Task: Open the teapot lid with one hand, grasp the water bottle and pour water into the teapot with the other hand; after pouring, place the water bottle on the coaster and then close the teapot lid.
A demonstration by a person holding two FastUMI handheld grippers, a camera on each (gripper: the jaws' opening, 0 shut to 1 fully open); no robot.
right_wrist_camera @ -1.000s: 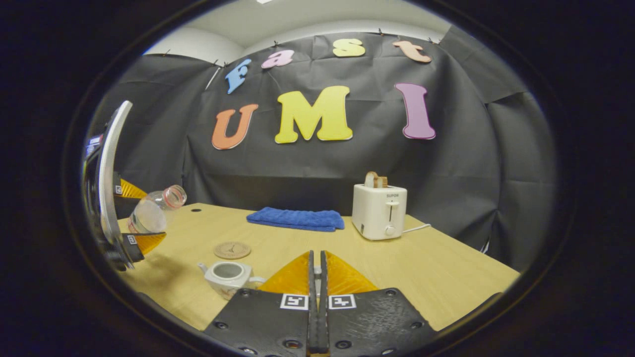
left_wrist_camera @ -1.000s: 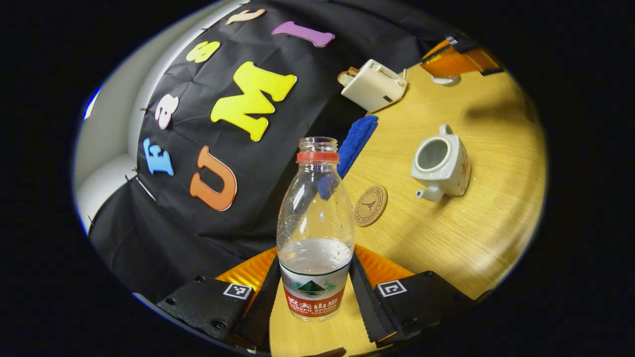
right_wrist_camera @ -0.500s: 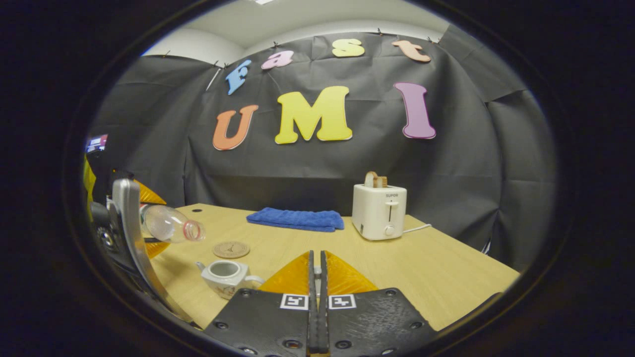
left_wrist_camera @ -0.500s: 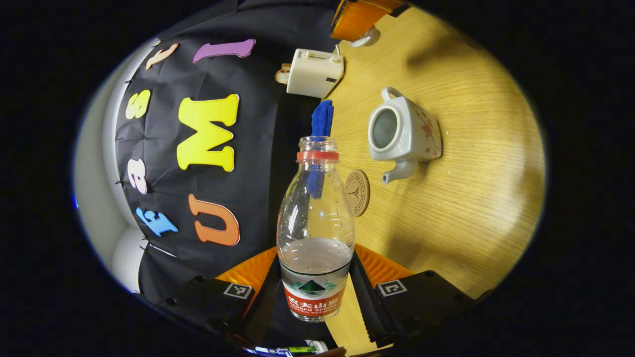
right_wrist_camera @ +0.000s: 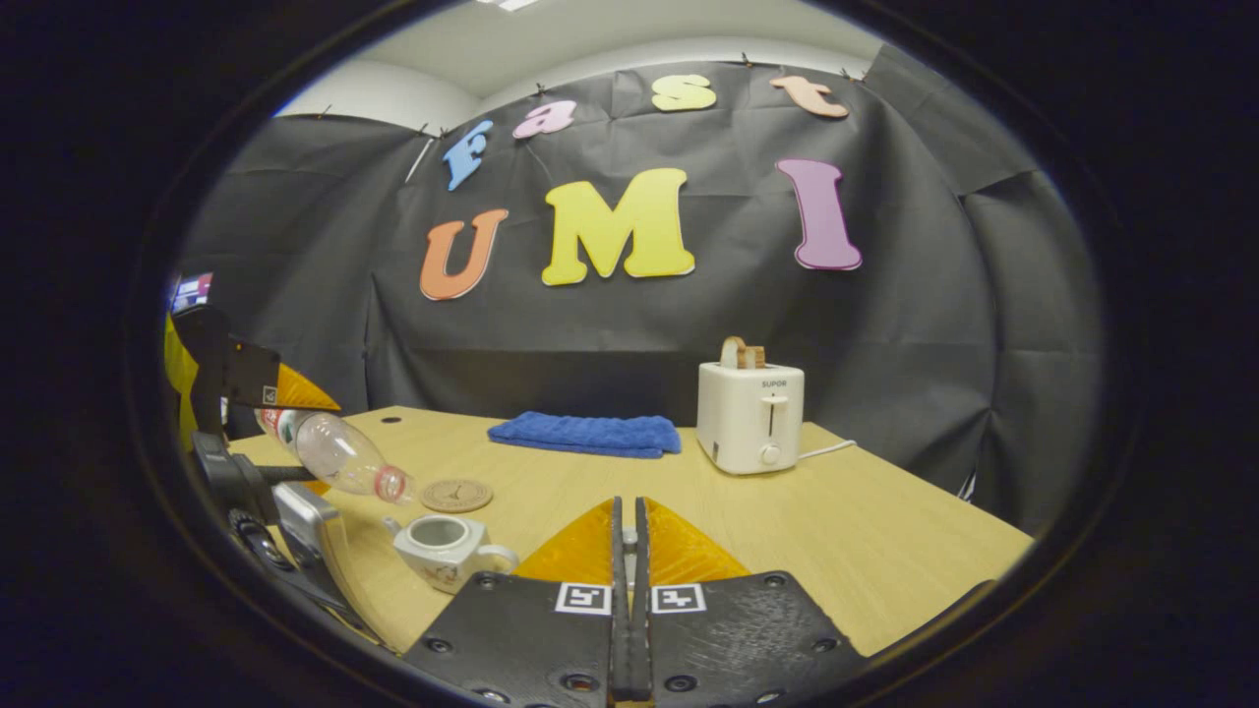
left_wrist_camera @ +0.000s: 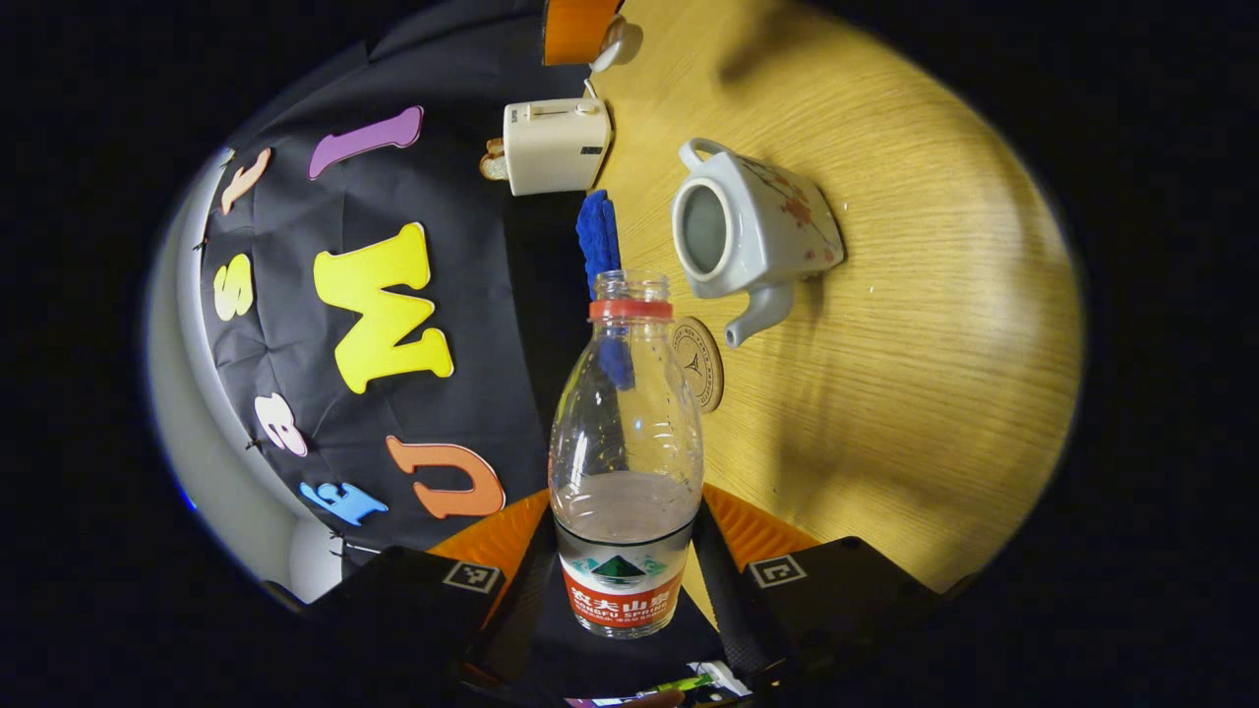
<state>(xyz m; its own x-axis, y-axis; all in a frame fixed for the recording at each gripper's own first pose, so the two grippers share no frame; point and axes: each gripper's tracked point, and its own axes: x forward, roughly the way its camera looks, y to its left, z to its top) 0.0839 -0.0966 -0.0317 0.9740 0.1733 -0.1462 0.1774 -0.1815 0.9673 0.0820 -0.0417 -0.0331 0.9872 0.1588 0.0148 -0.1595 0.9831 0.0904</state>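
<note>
The table is pale wood with a fine straight grain, and black cloth hangs as a wall behind its far edge, with a strip of white wall and ceiling above that. Along the far edge lie a folded blue towel and, towards the far right corner, a cream toaster with a slice of bread standing in its slot; there is a small word on the toaster's front.

My left tool grips the water bottle low on its body, a finger pressed to each side of the label. The bottle is uncapped, has a red ring at the neck and holds water near its base. In the right gripper view it is tipped mouth-down, the mouth just above and to the left of the teapot. The label carries red and green print with a mountain mark.

The white teapot stands open near the table's front left, spout towards the left edge. The round cork coaster lies just behind it, apart from it, printed with a tower figure.

My right tool has its fingers nearly together; something pale, perhaps the teapot lid, sits between them, though I cannot be sure.
</note>
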